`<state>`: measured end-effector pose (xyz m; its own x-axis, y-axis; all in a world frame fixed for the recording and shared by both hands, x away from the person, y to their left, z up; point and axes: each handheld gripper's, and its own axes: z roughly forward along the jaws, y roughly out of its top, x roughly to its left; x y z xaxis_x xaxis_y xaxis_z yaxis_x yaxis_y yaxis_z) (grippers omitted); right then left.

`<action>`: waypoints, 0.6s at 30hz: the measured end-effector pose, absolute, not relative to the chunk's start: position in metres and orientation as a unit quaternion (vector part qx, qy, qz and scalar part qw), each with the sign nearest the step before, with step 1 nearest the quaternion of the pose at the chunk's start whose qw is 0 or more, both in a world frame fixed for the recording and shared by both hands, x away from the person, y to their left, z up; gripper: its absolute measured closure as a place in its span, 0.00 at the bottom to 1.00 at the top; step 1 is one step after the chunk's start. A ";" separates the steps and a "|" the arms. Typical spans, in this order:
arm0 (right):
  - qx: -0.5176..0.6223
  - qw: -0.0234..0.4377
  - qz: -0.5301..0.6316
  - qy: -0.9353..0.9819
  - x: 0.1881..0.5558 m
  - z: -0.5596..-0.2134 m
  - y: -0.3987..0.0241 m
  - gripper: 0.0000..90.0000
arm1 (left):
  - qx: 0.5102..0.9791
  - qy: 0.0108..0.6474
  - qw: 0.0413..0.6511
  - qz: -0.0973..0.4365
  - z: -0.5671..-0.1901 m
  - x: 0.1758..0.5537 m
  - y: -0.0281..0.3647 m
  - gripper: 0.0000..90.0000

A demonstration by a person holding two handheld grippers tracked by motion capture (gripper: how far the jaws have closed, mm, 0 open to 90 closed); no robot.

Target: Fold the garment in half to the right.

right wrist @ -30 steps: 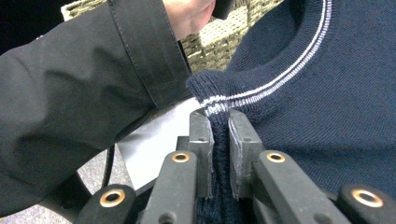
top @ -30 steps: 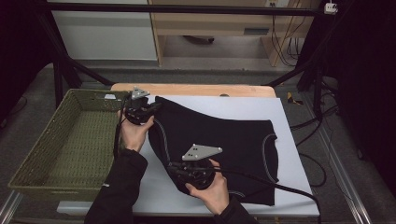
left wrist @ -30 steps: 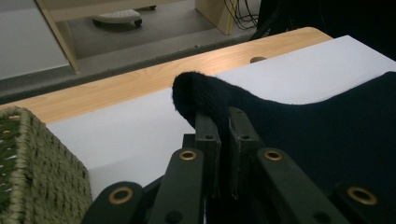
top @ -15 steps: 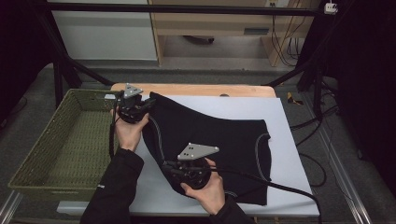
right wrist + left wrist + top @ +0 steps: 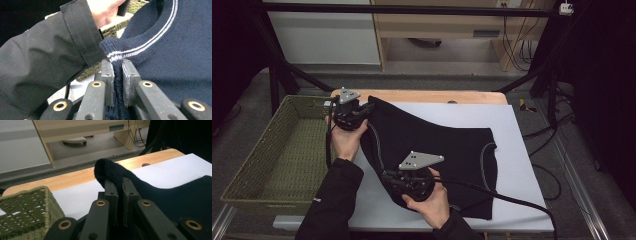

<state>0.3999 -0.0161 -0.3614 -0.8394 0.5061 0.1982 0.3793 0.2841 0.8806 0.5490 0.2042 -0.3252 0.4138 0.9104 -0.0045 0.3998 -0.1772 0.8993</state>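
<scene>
At the far left of the high view a green woven basket [image 5: 277, 160] sits beside the table, its near wall just left of the person's dark sleeve [image 5: 329, 200]. In the left gripper view a corner of the same basket [image 5: 27, 210] shows at the lower left, next to the white mat [image 5: 80, 197] that covers the pale wooden tabletop [image 5: 72, 176].

The left gripper [image 5: 364, 109] is held at the back left corner of the white mat, near the basket's far right corner. Its jaws are closed tight on a bunched fold of the dark navy knitted sweater [image 5: 432, 155]; in the left gripper view that fold [image 5: 110, 171] rises out between the two black pads as a rounded lump, lifted a little above the mat, and the cloth runs off to the right.

The sweater lies spread across the middle of the white mat [image 5: 522, 150], its near left edge and far left corner drawn up toward the two grippers, the rest flat.

The right gripper [image 5: 388, 177] sits lower and nearer the person, at the sweater's near left edge. Its jaws are likewise clamped on the knit: in the right gripper view they pinch the sweater [image 5: 175, 57] at a ribbed edge trimmed with thin white stripes [image 5: 117, 55]. Behind it are the other arm's sleeve [image 5: 37, 65] and a strip of the basket [image 5: 112, 28].
</scene>
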 end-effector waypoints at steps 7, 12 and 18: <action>0.270 0.060 0.536 0.798 0.399 -0.356 -0.012 0.91 | 0.707 0.462 0.448 0.293 -0.316 0.544 0.210 0.94; 0.268 0.060 0.543 0.793 0.399 -0.352 -0.011 0.91 | 0.707 0.458 0.448 0.300 -0.307 0.542 0.211 0.94; 0.268 0.061 0.550 0.789 0.399 -0.349 -0.011 0.91 | 0.706 0.460 0.447 0.301 -0.303 0.541 0.213 0.94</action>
<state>0.3989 -0.0113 -0.3490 -0.8493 0.4895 0.1977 0.3548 0.2521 0.9003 0.5410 0.2126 -0.3031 0.3960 0.9182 0.0138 0.3801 -0.1776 0.9077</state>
